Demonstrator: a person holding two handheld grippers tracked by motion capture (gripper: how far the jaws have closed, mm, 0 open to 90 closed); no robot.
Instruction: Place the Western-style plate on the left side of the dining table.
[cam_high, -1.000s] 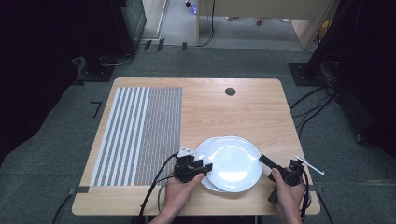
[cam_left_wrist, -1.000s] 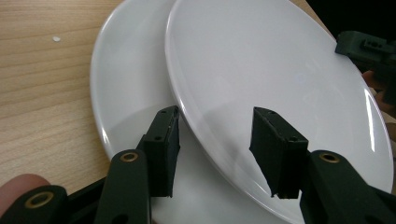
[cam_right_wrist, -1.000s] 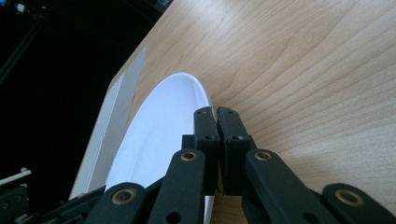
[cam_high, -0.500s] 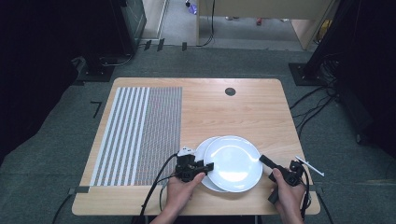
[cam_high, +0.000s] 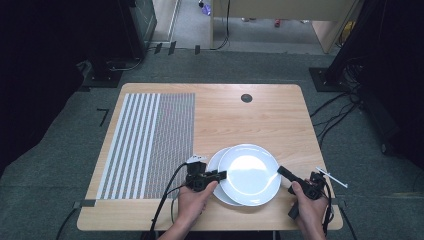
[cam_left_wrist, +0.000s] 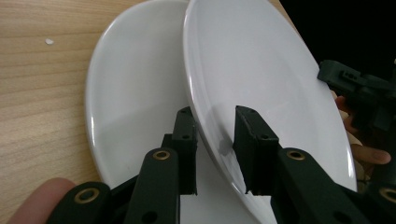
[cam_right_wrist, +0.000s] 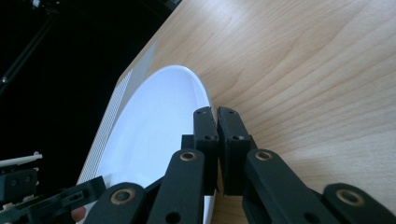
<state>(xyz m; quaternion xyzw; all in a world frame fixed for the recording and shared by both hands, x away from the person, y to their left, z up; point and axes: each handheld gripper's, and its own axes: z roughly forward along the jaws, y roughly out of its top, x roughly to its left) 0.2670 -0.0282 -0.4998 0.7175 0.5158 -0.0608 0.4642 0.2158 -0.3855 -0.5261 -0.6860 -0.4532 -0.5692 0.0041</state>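
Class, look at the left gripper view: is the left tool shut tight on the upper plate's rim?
No: the left tool straddles the upper plate rim with visible gaps.

Wooden table (cam_high: 260, 117), black grommet (cam_high: 246, 97) at far edge; grey-green carpet floor (cam_high: 75, 145); cables (cam_high: 335, 115) on floor; dark surrounds; light wooden furniture (cam_high: 280, 7) beyond.

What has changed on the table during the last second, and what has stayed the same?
Almost nothing visibly changed. The left tool still straddles the near-left rim of the top plate, with the right tool at its right rim. That plate remains stacked off-centre on the bottom plate. The striped mat has not moved.
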